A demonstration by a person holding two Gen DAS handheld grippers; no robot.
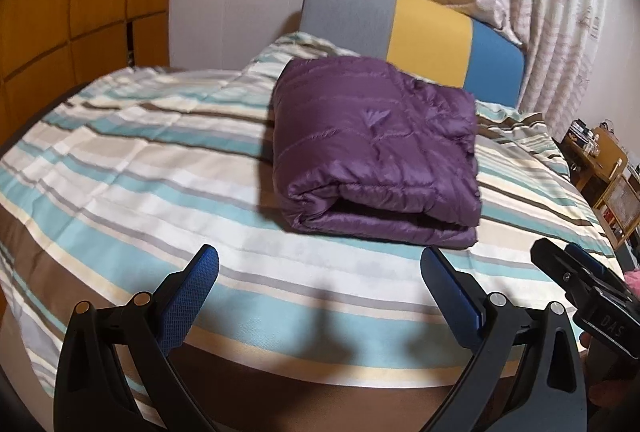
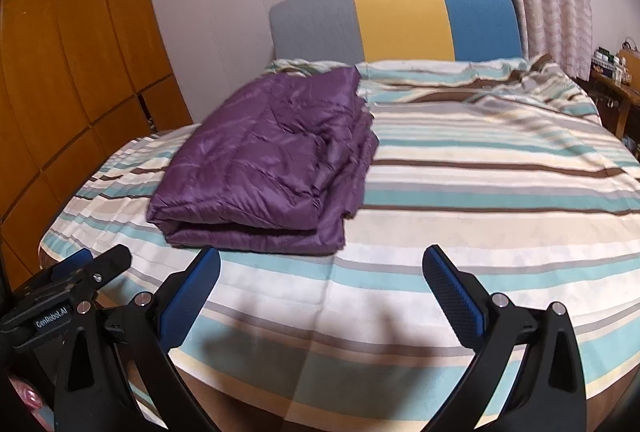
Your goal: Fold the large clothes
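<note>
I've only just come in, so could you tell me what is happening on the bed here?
A person holds a two-finger tool in each hand over a bed with a striped cover. A purple quilted jacket lies folded into a thick bundle on the cover. The left tool and the right tool are both open, holding nothing, short of the bundle. The fold looks done.

Shelf clutter (image 1: 600,151) at far right (too small to identify), wardrobe (image 2: 72,71) frame-cropped.

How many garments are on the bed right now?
1: a folded purple jacket lies on the striped bedspread, ahead of the open left gripper and open right gripper. Anything under the covers would be hidden.
</note>
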